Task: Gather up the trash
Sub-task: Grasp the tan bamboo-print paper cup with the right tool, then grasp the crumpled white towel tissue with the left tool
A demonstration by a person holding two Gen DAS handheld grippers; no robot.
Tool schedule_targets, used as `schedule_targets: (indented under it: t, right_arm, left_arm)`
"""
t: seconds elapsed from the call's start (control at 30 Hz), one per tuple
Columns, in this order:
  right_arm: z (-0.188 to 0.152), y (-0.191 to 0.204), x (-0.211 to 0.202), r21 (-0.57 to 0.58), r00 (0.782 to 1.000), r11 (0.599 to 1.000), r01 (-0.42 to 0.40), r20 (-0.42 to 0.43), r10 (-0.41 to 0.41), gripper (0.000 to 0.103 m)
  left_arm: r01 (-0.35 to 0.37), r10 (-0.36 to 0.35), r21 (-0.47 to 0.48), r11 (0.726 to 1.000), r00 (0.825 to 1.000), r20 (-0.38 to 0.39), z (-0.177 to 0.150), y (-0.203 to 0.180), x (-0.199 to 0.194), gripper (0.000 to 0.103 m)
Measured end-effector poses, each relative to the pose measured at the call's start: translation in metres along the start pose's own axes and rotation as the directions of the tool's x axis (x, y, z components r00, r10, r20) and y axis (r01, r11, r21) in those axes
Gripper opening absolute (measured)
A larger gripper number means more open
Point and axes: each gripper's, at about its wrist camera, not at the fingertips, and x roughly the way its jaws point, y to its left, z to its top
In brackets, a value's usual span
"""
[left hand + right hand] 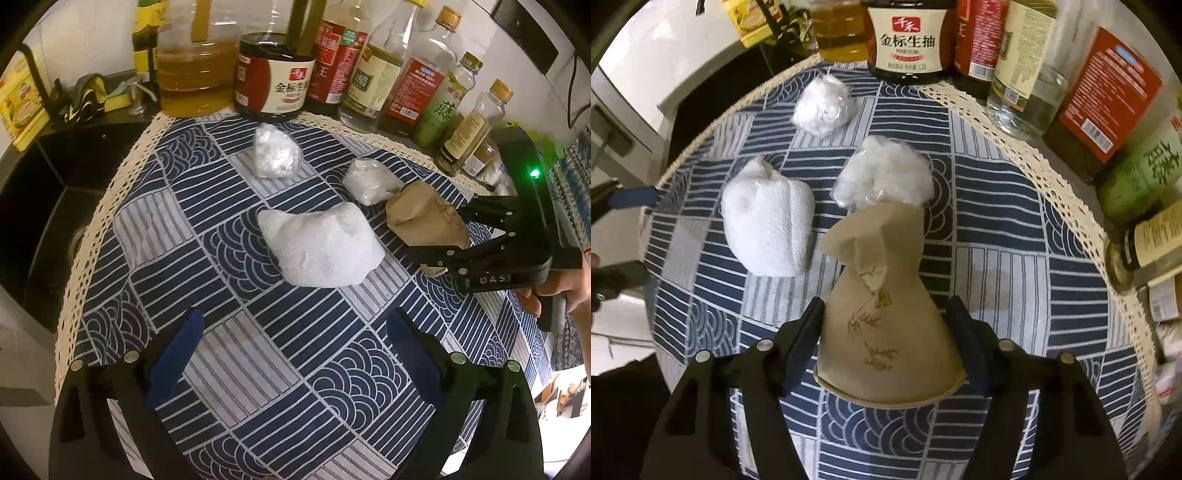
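A crushed brown paper cup (pixel 882 314) lies on the blue patterned cloth (pixel 997 280), between the fingers of my right gripper (pixel 886 314), which press its sides. The same cup (pixel 424 218) and right gripper (pixel 436 236) show in the left wrist view. A crumpled white paper towel (pixel 321 247) (pixel 768 229) lies mid-cloth. Two crumpled clear plastic wads lie beyond it, one near the cup (pixel 369 181) (pixel 886 173) and one further back (pixel 275 151) (pixel 823 103). My left gripper (pixel 295 339) is open and empty, short of the towel.
A row of sauce and oil bottles (pixel 373 59) stands along the back and right edge, with a soy sauce jug (pixel 275 74) (pixel 910 37) in the middle. A black sink (pixel 55 206) lies left of the cloth's lace edge.
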Motion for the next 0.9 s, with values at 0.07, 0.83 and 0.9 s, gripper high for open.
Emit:
schedule_targets:
  t: [0.07, 0.83, 0.9]
  right_arm:
    - [-0.003, -0.006, -0.008, 0.025, 1.000, 0.999, -0.028, 0.009, 0.027, 0.067]
    - [-0.069, 0.012, -0.065, 0.175, 0.983, 0.981, -0.088, 0.172, 0.058, 0.067]
    - [-0.073, 0.013, -0.067, 0.183, 0.982, 0.979, -0.094, 0.178, 0.062, 0.067]
  left_arm:
    - [-0.004, 0.005, 0.017, 1.000, 1.000, -0.011, 0.004, -0.003, 0.004, 0.096]
    - [0.010, -0.007, 0.022, 1.000, 0.993, -0.117, 0.059, -0.027, 0.074, 0.095]
    - [-0.008, 0.011, 0.023, 1.000, 0.994, -0.109, 0.060, -0.026, 0.076, 0.095]
